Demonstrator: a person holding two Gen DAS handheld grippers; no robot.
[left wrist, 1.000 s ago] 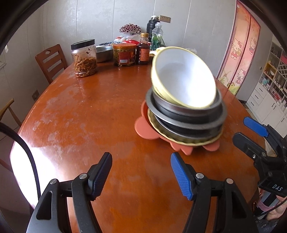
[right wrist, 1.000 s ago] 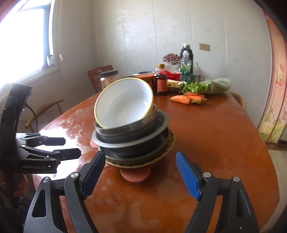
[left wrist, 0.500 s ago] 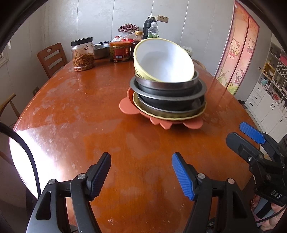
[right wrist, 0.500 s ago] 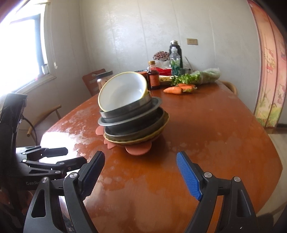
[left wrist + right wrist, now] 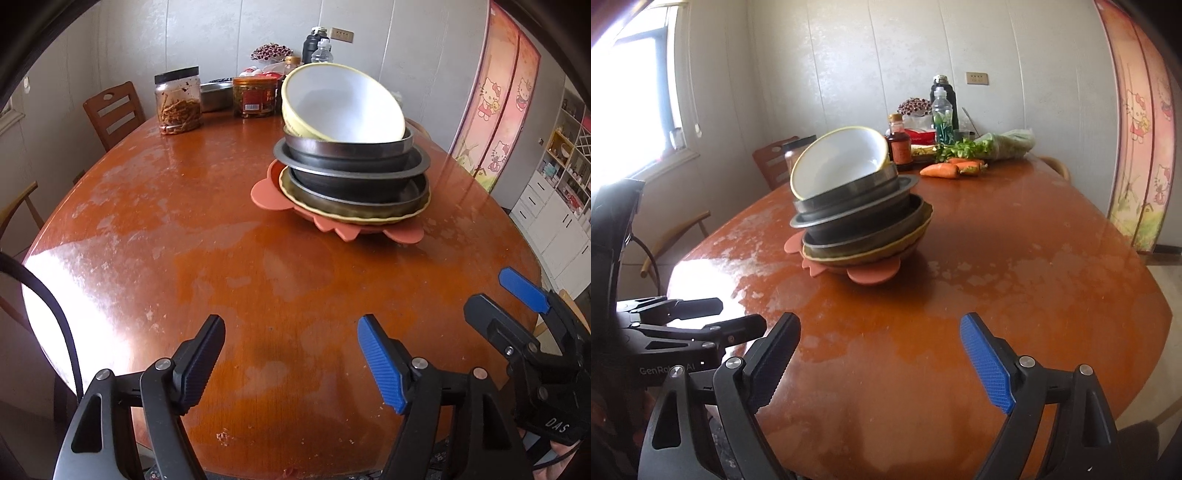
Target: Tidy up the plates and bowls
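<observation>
A stack of dishes stands on the brown table [image 5: 184,240]. On top a white bowl with a yellow rim [image 5: 343,107] [image 5: 842,162] leans tilted. Under it sit dark metal bowls [image 5: 351,162] [image 5: 857,210], then a yellow-rimmed plate [image 5: 354,212], all on an orange flower-shaped mat [image 5: 266,192] [image 5: 871,275]. My left gripper [image 5: 291,325] [image 5: 735,314] hovers over the near table edge, well short of the stack. Its jaws are opening with nothing between them. My right gripper [image 5: 881,321] [image 5: 498,295] is level with it on the right, its jaws also opening and empty.
At the far end stand a jar of dried strips [image 5: 179,101], a red-labelled jar [image 5: 255,98], a steel basin [image 5: 216,96], a sauce bottle [image 5: 898,144], other bottles, carrots [image 5: 940,170] and greens [image 5: 997,144]. Wooden chairs [image 5: 114,110] line the left side.
Both grippers have drawn back from the stack toward the near table edge, so the stack looks farther off. Both pairs of jaws stand a little wider.
</observation>
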